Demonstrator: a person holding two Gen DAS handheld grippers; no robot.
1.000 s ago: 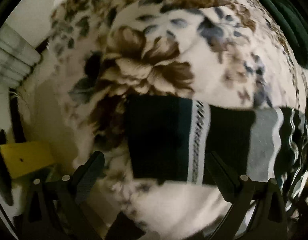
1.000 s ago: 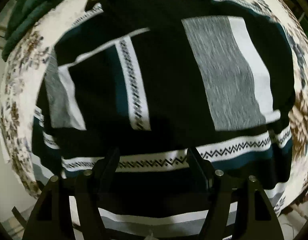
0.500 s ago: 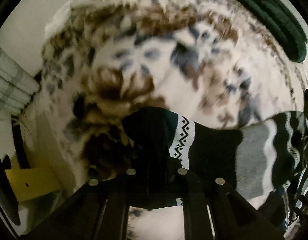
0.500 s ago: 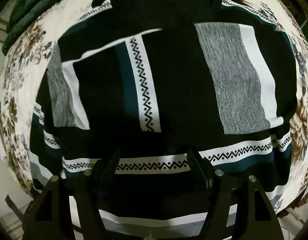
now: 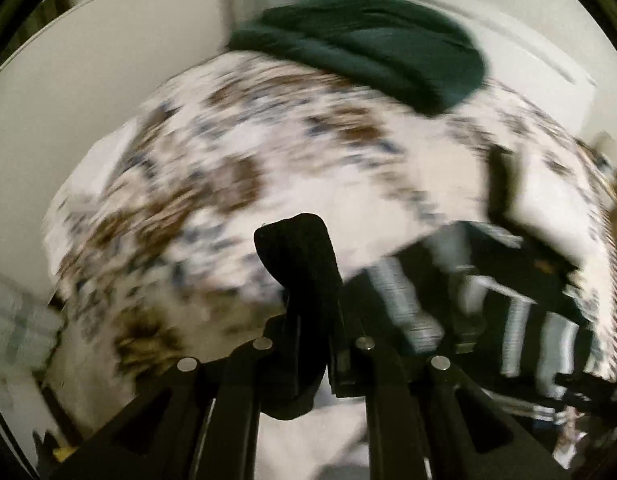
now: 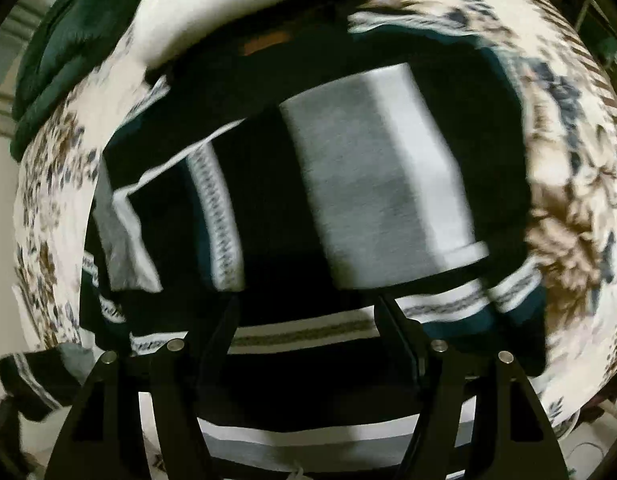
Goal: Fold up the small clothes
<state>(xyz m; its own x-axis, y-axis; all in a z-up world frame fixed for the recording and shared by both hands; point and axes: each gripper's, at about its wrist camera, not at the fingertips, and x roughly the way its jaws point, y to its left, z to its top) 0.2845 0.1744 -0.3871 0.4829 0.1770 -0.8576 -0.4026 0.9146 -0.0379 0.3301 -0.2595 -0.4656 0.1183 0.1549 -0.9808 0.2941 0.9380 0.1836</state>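
Observation:
A dark striped sweater [image 6: 348, 184] with grey, white and teal bands lies spread on a floral blanket [image 6: 568, 208]. My left gripper [image 5: 308, 312] is shut on the sweater's black sleeve cuff [image 5: 296, 252] and holds it lifted above the blanket [image 5: 228, 152]; the rest of the sweater [image 5: 508, 300] trails to the right. My right gripper [image 6: 308, 320] is open, its fingers hovering over the sweater's lower striped part, holding nothing.
A folded dark green garment [image 5: 368, 44] lies at the far edge of the bed, also showing in the right wrist view [image 6: 68, 48]. A white pillow or cloth [image 6: 236, 8] lies above the sweater's collar. A white wall [image 5: 88, 60] is behind.
My left gripper closed on the sleeve cuff and lifted it, swinging up so the far bed edge and green garment show. My right gripper stayed open over the sweater, shifting slightly.

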